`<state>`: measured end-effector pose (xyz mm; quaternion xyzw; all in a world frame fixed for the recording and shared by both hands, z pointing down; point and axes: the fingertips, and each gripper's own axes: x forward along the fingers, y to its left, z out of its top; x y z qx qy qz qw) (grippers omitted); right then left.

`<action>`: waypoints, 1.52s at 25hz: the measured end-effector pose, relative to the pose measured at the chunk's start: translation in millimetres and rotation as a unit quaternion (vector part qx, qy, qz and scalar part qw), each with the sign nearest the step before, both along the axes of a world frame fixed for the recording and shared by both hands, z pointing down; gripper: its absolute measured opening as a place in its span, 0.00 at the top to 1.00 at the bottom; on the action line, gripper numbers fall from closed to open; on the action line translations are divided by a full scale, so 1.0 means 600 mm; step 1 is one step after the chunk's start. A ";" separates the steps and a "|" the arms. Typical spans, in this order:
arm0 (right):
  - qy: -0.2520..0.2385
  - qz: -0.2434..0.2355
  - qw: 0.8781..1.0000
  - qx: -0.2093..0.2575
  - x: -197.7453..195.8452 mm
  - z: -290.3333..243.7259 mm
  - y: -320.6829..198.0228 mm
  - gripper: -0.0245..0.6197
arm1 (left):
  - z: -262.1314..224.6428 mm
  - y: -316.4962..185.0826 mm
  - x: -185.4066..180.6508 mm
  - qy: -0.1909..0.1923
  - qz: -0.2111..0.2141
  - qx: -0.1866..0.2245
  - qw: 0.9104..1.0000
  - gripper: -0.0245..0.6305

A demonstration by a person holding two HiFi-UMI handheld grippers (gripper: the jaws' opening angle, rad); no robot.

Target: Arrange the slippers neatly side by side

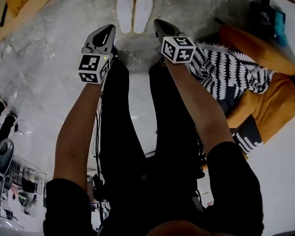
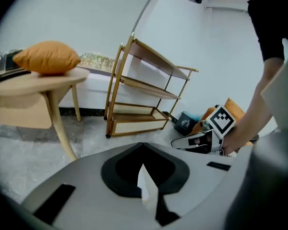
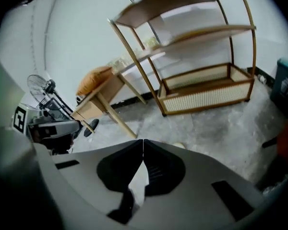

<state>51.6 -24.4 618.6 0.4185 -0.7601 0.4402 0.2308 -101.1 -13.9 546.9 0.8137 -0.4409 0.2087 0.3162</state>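
Lying side by side on the floor (image 1: pixel 54 63), white slippers (image 1: pixel 134 13) — left tongs (image 1: pixel 107 31) and right tongs (image 1: pixel 159 25) both pressed together, empty.

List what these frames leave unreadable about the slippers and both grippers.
- Head view: the slippers are too small to tell whether they touch or which way the toes point.
- Left gripper view: the left gripper, shut, blocks the slippers with its own body. Only an unidentifiable pale sliver shows.
- Right gripper view: the right gripper, shut, blocks them likewise. The shelf rack is blurred.
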 end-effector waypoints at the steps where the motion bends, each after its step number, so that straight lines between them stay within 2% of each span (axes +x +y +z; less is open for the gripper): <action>1: 0.000 -0.007 1.000 0.020 0.001 -0.058 -0.007 0.91 | -0.044 -0.002 0.003 0.007 -0.002 0.005 1.000 0.94; 6: -0.010 -0.016 0.989 0.147 -0.023 -0.348 -0.094 0.91 | -0.269 -0.078 0.000 0.033 -0.006 0.066 0.997 0.94; 11: -0.028 0.005 0.975 0.221 -0.040 -0.636 -0.113 0.91 | -0.484 -0.087 -0.007 0.058 -0.011 0.084 0.995 0.94; 15: -0.031 -0.001 0.962 0.272 -0.036 -0.821 -0.101 0.91 | -0.637 -0.073 0.010 0.101 0.003 0.093 0.991 0.94; 18: -0.037 -0.016 0.943 0.329 -0.026 -0.943 -0.114 0.91 | -0.750 -0.085 0.015 0.122 0.008 0.138 0.983 0.94; 20: -0.074 0.001 0.932 0.354 -0.027 -1.024 -0.127 0.91 | -0.831 -0.098 0.003 0.136 0.013 0.177 0.975 0.94; 21: -0.114 0.018 0.927 0.357 -0.031 -1.066 -0.124 0.91 | -0.870 -0.097 -0.008 0.151 0.012 0.188 0.970 0.94; 23: -0.207 0.052 0.906 0.365 -0.048 -1.153 -0.105 0.91 | -0.945 -0.085 -0.036 0.192 0.009 0.206 0.959 0.94; 24: -0.233 0.060 0.894 0.377 -0.057 -1.191 -0.093 0.91 | -0.980 -0.078 -0.049 0.206 0.009 0.221 0.953 0.94; 26: -0.241 0.059 0.876 0.413 -0.070 -1.244 -0.069 0.91 | -1.040 -0.062 -0.067 0.214 0.013 0.257 0.942 0.94; 30: -0.220 0.026 0.860 0.459 -0.069 -1.289 -0.022 0.91 | -1.121 -0.014 -0.072 0.213 0.040 0.313 0.925 0.94; 34: -0.245 -0.017 0.841 0.482 -0.026 -1.340 0.019 0.91 | -1.180 0.026 -0.058 0.209 0.038 0.333 0.919 0.94; 38: -0.226 -0.044 0.837 0.497 0.047 -1.363 0.073 0.91 | -1.203 0.068 -0.013 0.223 0.034 0.339 0.913 0.94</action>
